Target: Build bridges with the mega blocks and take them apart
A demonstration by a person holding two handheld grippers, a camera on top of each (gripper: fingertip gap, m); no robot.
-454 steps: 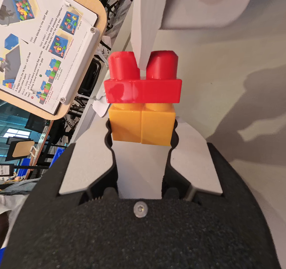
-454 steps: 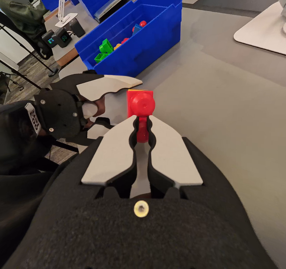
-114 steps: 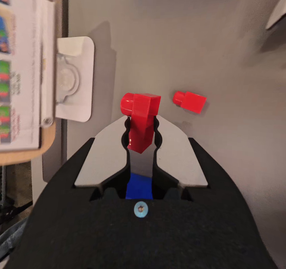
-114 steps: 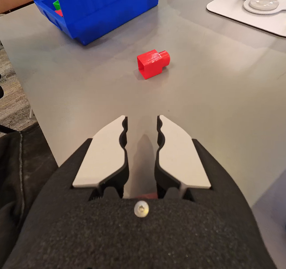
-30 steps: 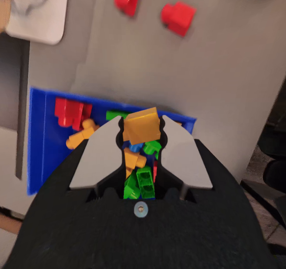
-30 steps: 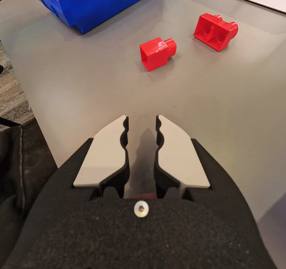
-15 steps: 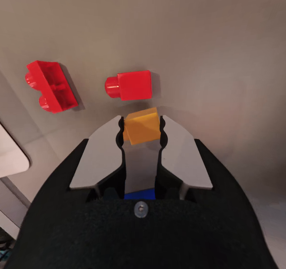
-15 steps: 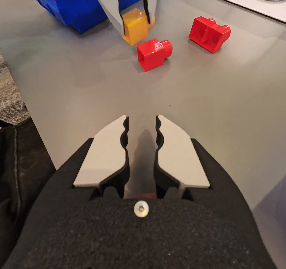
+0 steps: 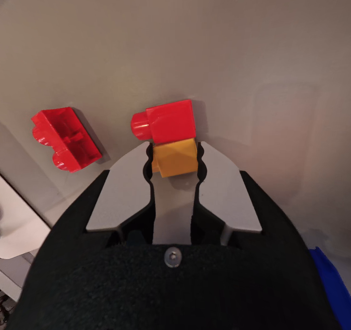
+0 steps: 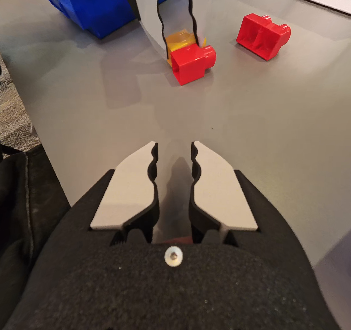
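In the left wrist view the left gripper [image 9: 173, 159] pinches a small orange block [image 9: 175, 158] between its fingertips at the centre of the frame, the block lying on its side with its stud toward the left. Just above it in the frame, touching its upper edge, a red one-stud block [image 9: 167, 124] lies on the grey worktop [image 9: 171, 45], stud also pointing left. Well apart at the left of the frame a red two-stud block [image 9: 65, 140] rests on its side, its hollow underside showing. In the right wrist view the right gripper [image 10: 174, 146] sits low in the frame over bare worktop, its fingers spread with nothing between them. The blocks lie in the upper middle of that frame, and a blue bin [image 10: 98, 3] stands at the upper left with green and red pieces inside.
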